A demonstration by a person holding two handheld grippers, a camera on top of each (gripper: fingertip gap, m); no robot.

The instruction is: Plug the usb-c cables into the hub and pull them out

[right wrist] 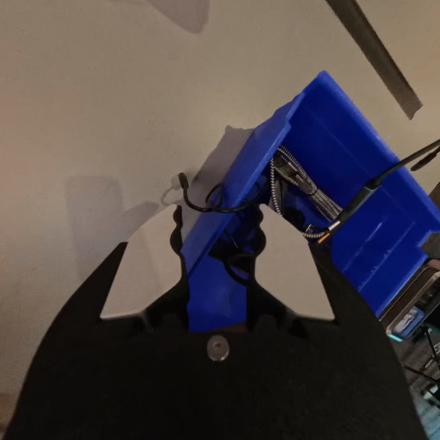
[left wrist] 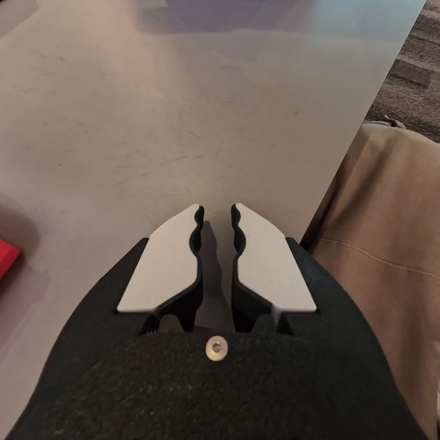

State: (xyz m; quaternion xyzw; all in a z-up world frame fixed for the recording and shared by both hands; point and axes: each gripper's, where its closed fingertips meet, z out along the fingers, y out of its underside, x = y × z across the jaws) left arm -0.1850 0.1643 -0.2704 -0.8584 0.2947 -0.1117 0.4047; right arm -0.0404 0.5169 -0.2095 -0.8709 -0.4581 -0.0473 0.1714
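Right gripper (right wrist: 219,212) seen released, jaws wide, astride the near wall of a blue bin (right wrist: 333,190), nothing clamped between them. Just beyond the fingertips, draped over that wall, lay a thin black cable (right wrist: 214,208), its plug end (right wrist: 182,178) outside the bin at about 11 o'clock from the claw, resting on the pale table (right wrist: 95,119). Farther in, at 1 o'clock, braided silver-and-black cables (right wrist: 307,188) bundled, long axis running from 11 to 5 o'clock along the bin floor. Another black cable (right wrist: 362,192) crossed the far rim at 2 o'clock. No hub identified in either view. Left gripper (left wrist: 217,209) also released, a narrow gap between its fingers, empty, over bare table (left wrist: 166,107); a red object (left wrist: 7,259) at 9 o'clock, tan fabric (left wrist: 381,238) at 3 o'clock. Right claw judged far nearer the cables. No readable writing or brand anywhere.
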